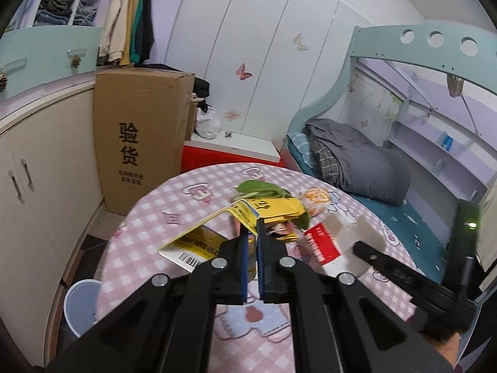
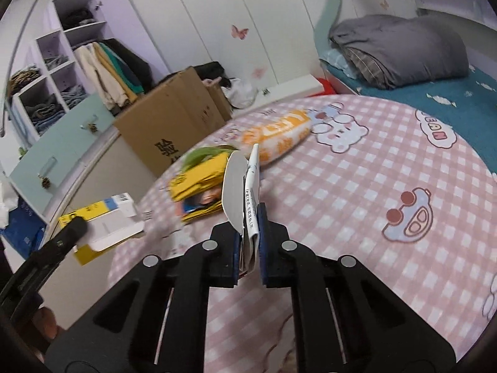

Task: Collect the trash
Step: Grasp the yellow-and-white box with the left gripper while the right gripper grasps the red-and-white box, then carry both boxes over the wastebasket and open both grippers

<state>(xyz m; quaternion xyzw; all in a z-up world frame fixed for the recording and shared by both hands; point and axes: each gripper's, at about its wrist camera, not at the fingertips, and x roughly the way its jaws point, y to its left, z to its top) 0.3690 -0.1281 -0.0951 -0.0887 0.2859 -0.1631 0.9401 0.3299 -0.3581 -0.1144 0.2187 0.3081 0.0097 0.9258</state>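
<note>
**Mia:** What is the left gripper [image 1: 252, 233] doing?

**Ben:** Its fingers [image 1: 243, 261] are squeezed almost together on a flap of the yellow box [image 1: 198, 242]; the box is open and hangs off the flap, with a barcode on its white side; in the right camera it looks to be out past the worktop's edge.

**Mia:** And the right gripper [image 2: 249, 233]?

**Ben:** Its fingers [image 2: 262, 242] are pinched tight on a squashed white carton [image 2: 239, 186]; the carton sticks up from between them, with small writing on one side; in the left camera you can see its red side too.

**Mia:** Where is the other trash?

**Ben:** It is on the round worktop [image 2: 357, 205] with the pink checked cloth; a yellow packet [image 2: 198, 183] lies flat near the far edge; green leaves [image 2: 205, 155] lie touching it, partly on top; an orange and white wrapper [image 2: 279, 136] lies just beside them, farther back.

**Mia:** What is next to the worktop?

**Ben:** A big brown cardboard box [image 1: 139, 136] stands on the floor; a white bucket [image 1: 80, 304] sits low down by the worktop's edge; a bed [image 1: 403, 227] with a grey blanket [image 1: 357, 158] is on the other side.
</note>
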